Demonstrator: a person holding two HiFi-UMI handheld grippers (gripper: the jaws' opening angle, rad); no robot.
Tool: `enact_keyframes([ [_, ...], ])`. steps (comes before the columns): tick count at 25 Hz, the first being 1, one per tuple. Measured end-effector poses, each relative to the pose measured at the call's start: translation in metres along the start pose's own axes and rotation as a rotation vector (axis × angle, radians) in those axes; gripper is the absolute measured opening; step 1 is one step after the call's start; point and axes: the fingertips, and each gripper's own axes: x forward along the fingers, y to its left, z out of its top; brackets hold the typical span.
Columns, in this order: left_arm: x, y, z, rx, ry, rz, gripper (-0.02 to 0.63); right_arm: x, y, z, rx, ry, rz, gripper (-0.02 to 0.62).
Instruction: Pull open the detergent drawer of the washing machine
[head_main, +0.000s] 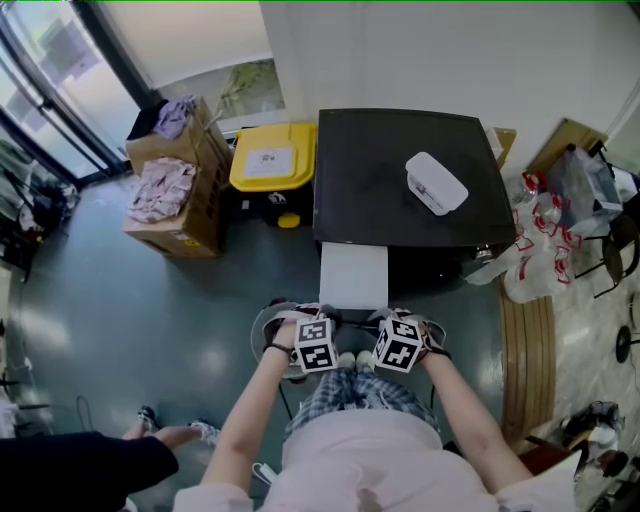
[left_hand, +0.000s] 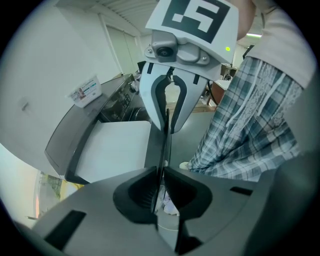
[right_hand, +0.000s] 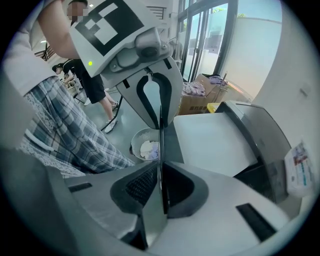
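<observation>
The washing machine (head_main: 400, 180) is seen from above in the head view, with a dark top on which a white box (head_main: 436, 183) is lying. From the left part of its front a flat white panel (head_main: 353, 277) sticks out toward the person. It may be the detergent drawer, already drawn out, but no compartments can be made out on it, so this cannot be said for certain. The front face of the machine itself is not shown in any view.

The left gripper (left_hand: 160, 192) and the right gripper (right_hand: 161, 187) are held side by side, close to the person's body and just short of the near edge of the panel. Both are pointed steeply down. The jaws of each are pressed together and nothing is caught between them. The panel is touched by neither. Below the grippers, a round basket (right_hand: 146, 144) with some laundry is standing on the floor.

If the panel is the drawer, the pulling is judged to be done, or nearly done. If it is not, the whole task is left: a handle must be found, grasped and drawn outward.
</observation>
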Motion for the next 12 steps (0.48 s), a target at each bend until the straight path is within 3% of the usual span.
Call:
enact_keyframes([
  [12, -0.0004, 0.0001, 0.001, -0.011, -0.008, -0.008, 0.064, -0.0025, -0.001, 0.0006, 0.057, -0.049, 0.014, 0.066],
])
